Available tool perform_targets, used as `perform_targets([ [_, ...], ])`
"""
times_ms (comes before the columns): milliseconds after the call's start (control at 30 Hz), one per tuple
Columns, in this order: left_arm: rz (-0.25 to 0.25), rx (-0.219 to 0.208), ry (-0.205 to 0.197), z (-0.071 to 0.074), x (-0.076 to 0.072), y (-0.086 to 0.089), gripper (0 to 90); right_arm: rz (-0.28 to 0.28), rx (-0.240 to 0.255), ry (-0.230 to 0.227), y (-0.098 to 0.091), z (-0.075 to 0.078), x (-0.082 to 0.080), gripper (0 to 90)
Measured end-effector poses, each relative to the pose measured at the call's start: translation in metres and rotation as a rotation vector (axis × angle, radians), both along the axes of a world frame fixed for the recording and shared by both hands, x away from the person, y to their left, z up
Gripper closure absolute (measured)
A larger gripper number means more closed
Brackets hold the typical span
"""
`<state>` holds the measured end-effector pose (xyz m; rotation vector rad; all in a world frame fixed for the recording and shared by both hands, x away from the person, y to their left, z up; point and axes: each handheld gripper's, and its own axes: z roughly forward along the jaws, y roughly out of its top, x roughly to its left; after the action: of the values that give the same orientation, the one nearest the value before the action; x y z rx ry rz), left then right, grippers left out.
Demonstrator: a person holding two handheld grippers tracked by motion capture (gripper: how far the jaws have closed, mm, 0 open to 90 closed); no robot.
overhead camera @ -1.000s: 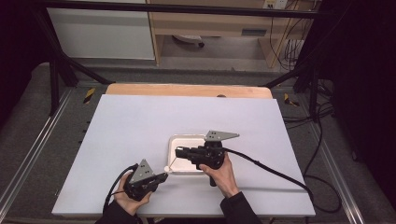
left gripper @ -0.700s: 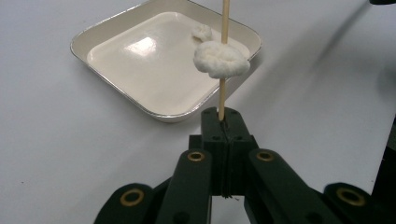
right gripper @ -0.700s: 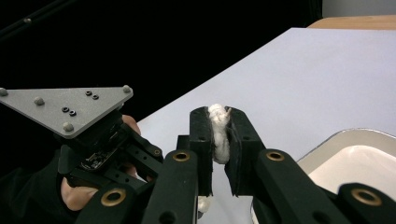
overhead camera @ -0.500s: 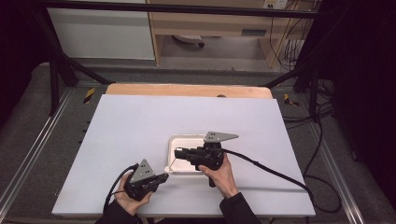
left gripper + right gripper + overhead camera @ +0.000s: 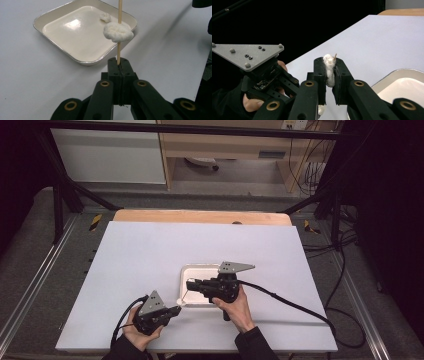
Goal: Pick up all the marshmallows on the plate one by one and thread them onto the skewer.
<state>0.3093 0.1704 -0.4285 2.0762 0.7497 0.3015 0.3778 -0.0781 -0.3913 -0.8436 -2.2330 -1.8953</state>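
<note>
While threading white pieces onto the skewer (image 5: 119,30): left gripper (image 5: 119,65) pinched on its base, one marshmallow (image 5: 118,32) just above those jaws; right gripper (image 5: 329,71) squeezing a second marshmallow (image 5: 329,70), tip poking through; next likely pushing it down, keeping skewer straight; tray (image 5: 62,15) beyond

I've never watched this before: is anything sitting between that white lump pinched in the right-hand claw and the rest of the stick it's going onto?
Yes: one white lump is already threaded lower on the skewer, above the left gripper. The right gripper pinches the new piece at the skewer's tip.
</note>
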Motion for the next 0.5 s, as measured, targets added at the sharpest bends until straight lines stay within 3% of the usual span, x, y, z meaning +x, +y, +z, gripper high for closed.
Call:
perform_targets([
  [500,0.014,0.011,-0.004,-0.0006,0.0001,0.0007,89.3,-0.001,-0.002,0.003,0.0023,-0.0043,-0.0019,83.3],
])
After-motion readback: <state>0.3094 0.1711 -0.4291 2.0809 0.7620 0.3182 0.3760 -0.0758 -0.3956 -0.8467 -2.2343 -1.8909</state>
